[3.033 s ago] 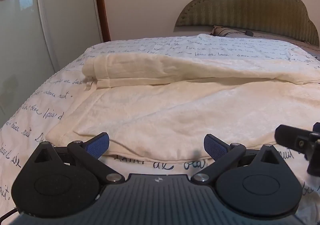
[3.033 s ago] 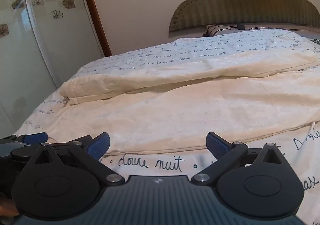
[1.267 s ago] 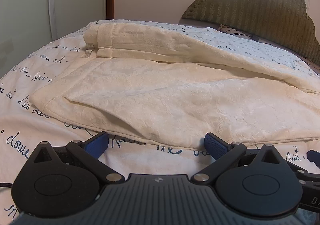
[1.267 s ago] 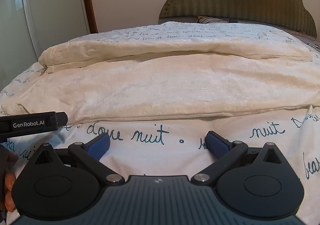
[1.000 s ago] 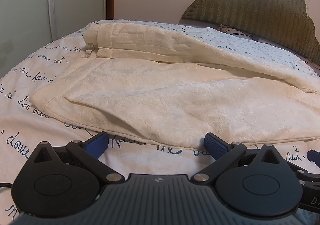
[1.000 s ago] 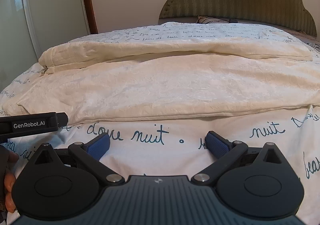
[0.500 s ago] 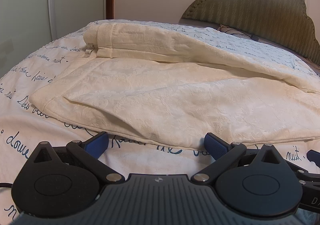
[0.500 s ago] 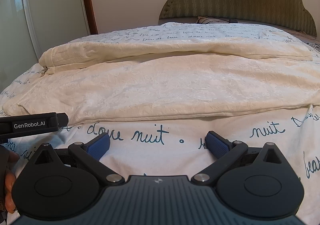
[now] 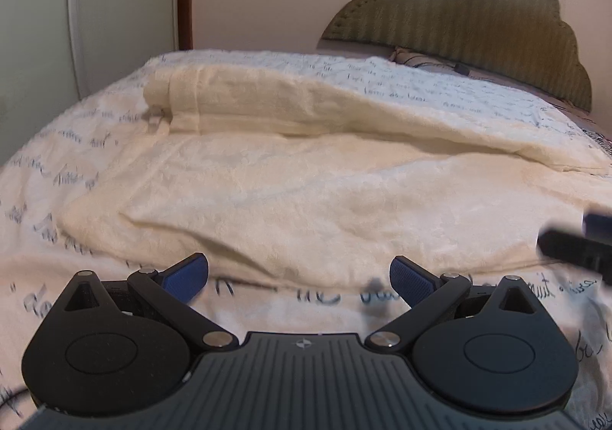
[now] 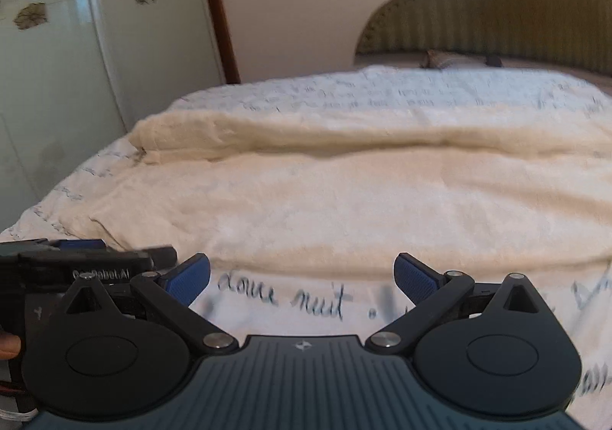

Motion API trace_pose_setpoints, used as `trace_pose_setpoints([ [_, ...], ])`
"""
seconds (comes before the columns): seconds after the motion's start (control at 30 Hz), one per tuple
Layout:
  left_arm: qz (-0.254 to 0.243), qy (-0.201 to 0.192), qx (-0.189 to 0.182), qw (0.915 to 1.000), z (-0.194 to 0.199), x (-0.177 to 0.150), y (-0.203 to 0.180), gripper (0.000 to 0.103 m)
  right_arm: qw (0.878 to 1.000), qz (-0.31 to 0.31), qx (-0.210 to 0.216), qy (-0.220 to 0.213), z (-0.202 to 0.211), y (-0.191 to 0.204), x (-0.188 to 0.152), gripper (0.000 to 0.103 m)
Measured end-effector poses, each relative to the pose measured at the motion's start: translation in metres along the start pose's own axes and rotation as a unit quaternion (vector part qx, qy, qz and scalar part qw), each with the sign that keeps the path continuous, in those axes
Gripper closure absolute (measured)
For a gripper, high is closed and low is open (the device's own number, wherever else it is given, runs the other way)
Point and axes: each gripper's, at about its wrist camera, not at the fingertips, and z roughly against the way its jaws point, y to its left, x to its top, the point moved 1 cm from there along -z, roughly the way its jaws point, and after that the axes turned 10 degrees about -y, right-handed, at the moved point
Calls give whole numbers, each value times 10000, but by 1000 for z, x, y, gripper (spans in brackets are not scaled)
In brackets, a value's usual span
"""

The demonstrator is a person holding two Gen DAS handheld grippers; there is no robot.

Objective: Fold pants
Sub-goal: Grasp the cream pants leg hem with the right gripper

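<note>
Cream pants (image 9: pixel 325 185) lie spread across the bed, one leg folded over the other, the waistband (image 9: pixel 179 101) at the far left. They also show in the right wrist view (image 10: pixel 344 193). My left gripper (image 9: pixel 298 277) is open and empty, just before the pants' near edge. My right gripper (image 10: pixel 302 279) is open and empty, over the printed sheet short of the near edge. The left gripper's body (image 10: pixel 76 269) shows at the left of the right wrist view; the right gripper's (image 9: pixel 577 250) at the right of the left wrist view.
The bed carries a white sheet (image 10: pixel 279 296) printed with dark script. A green padded headboard (image 9: pixel 459 25) stands at the far end. A glass door (image 10: pixel 49 86) and a wall stand to the left.
Both grippers have lifted and pulled back a little from the bed; both views are blurred by motion. The jaws stay open. The pants have not moved.
</note>
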Motion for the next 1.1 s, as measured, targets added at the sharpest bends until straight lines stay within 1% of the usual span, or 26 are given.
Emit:
trace_pose_setpoints([
  [0.07, -92, -135, 53, 9999, -2, 13, 5, 0, 9984, 484, 120, -280, -4, 6, 30, 0],
  [0.1, -119, -187, 90, 9997, -5, 19, 8, 0, 9966, 712, 163, -394, -11, 9, 43, 0],
  [0.13, -144, -252, 134, 9995, -9, 26, 12, 0, 9946, 918, 121, -461, -24, 10, 59, 0],
  [0.2, -163, -428, 353, 9983, -20, 39, 21, 0, 9927, 1154, 100, -344, -60, 10, 84, 0],
  [0.27, -251, -450, 541, 9972, -34, 48, 29, 0, 9910, 1258, 369, -255, -102, 8, 104, 1],
  [0.33, -343, -363, 640, 9967, -51, 50, 35, 0, 9898, 1302, 575, -58, -149, 10, 122, 1],
  [0.4, -353, -216, 720, 9965, -66, 47, 41, 0, 9866, 1486, 663, 114, -195, 15, 134, 1],
  [0.47, -288, -115, 701, 9971, -76, 41, 45, 0, 9788, 1871, 771, 300, -237, 22, 138, 1],
  [0.57, -243, 71, 612, 9978, -88, 30, 49, 0, 9614, 2437, 1061, 710, -297, 33, 130, 2],
  [0.67, -246, 3, 604, 9979, -88, 26, 49, 0, 9456, 2671, 1492, 1105, -341, 38, 124, 7],
  [0.7, -268, -13, 606, 9978, -88, 25, 48, 0, 9427, 2721, 1524, 1187, -352, 39, 123, 8],
  [0.77, -273, -12, 588, 9979, -89, 23, 48, 0, 9373, 2694, 1682, 1431, -372, 40, 121, 10],
  [0.8, -252, -6, 567, 9981, -90, 23, 48, 0, 9360, 2546, 1830, 1598, -381, 38, 121, 10],
  [0.87, -174, 15, 521, 9985, -91, 24, 51, 0, 9367, 2021, 2029, 2014, -394, 32, 120, 11],
  [0.9, -145, 20, 506, 9986, -92, 24, 52, 0, 9371, 1804, 2101, 2128, -398, 29, 120, 16],
  [0.93, -135, 22, 502, 9986, -92, 24, 52, 0, 9353, 1751, 2220, 2127, -396, 28, 120, 39],
  [0.97, -140, 19, 503, 9986, -92, 24, 52, 0, 9332, 1767, 2366, 2050, -390, 28, 121, 71],
  [1.0, -149, 17, 508, 9986, -92, 24, 52, 0, 9326, 1828, 2415, 1962, -382, 29, 121, 80],
  [1.03, -153, 13, 509, 9986, -92, 24, 51, 0, 9323, 1979, 2363, 1892, -374, 33, 120, 88],
  [1.07, -143, 7, 502, 9986, -91, 24, 52, 0, 9303, 2209, 2314, 1795, -366, 38, 118, 92],
  [1.1, -123, -1, 490, 9987, -91, 25, 53, 0, 9268, 2494, 2256, 1671, -359, 44, 115, 93],
])
